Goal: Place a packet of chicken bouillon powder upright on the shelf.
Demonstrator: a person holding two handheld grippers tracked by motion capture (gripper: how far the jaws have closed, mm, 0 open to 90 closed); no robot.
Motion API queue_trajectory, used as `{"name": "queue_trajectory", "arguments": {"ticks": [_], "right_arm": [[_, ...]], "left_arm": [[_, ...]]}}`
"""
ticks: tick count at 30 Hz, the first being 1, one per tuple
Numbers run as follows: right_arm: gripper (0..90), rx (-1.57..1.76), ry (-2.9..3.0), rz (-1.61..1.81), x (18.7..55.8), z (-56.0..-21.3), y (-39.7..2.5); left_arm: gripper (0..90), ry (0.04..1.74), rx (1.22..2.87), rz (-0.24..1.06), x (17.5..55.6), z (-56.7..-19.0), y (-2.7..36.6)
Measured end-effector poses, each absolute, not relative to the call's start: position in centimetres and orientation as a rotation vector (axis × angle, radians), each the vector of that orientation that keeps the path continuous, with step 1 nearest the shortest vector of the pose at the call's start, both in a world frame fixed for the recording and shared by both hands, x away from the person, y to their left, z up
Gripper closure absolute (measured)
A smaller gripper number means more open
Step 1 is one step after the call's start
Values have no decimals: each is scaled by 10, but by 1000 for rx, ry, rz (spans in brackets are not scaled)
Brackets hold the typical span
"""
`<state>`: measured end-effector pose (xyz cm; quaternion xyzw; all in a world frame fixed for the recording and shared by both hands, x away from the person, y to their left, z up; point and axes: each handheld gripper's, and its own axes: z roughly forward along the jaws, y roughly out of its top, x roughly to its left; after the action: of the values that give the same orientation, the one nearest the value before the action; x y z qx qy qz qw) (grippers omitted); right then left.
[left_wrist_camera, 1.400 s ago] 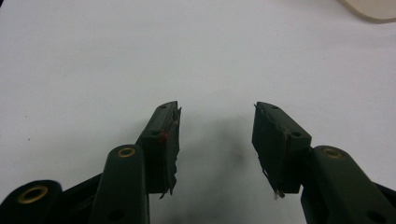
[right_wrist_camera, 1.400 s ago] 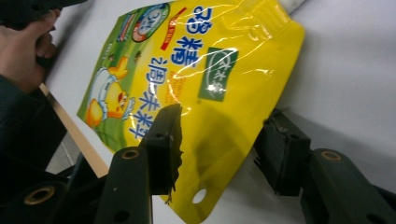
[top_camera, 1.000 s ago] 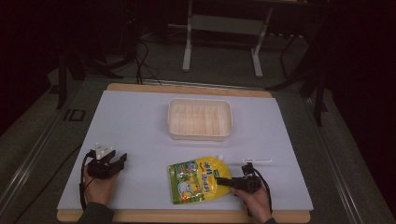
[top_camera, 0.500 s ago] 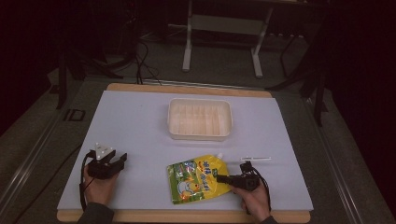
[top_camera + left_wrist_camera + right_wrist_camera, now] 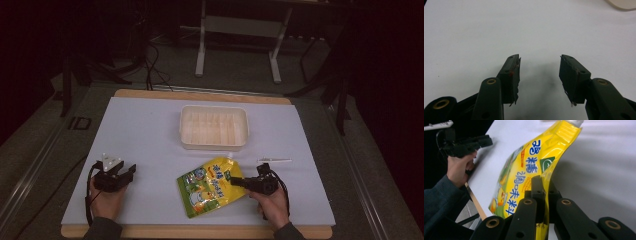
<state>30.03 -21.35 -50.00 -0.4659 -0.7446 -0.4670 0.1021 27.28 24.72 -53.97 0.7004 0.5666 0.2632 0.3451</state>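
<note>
A yellow spouted pouch [image 5: 210, 185] with blue print lies near the front of the white table. My right gripper [image 5: 235, 181] is shut on the pouch's right edge. In the right gripper view the pouch [image 5: 534, 165] stands tilted on edge, pinched between the jaws of the right gripper [image 5: 545, 185], with its white spout at the top. My left gripper [image 5: 131, 170] rests at the front left, apart from the pouch. Its jaws stand wide apart over bare table in the left gripper view, so the left gripper [image 5: 540, 67] is open and holds nothing.
A pale, shallow plastic container [image 5: 214, 126] sits mid-table behind the pouch, and its corner [image 5: 624, 3] shows in the left gripper view. A thin white stick [image 5: 274, 161] lies right of the pouch. A wooden table edge [image 5: 200, 232] runs along the front.
My right gripper has lifted the pouch's right edge and drawn it slightly away from the front edge, so the pouch tilts up. The left gripper has not moved.
</note>
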Motion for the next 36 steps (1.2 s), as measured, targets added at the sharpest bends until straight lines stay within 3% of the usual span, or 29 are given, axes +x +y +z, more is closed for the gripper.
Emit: {"name": "queue_trajectory", "arguments": {"ticks": [22,36], "right_arm": [[900,-1119,-2433,-1499,317,-418,-178],[900,-1096,-2375,-1580,315,-413,-172]], "left_arm": [[504,1470,1808,684,273,-540,247],[503,1467,1809,687,272,-539,247]]}}
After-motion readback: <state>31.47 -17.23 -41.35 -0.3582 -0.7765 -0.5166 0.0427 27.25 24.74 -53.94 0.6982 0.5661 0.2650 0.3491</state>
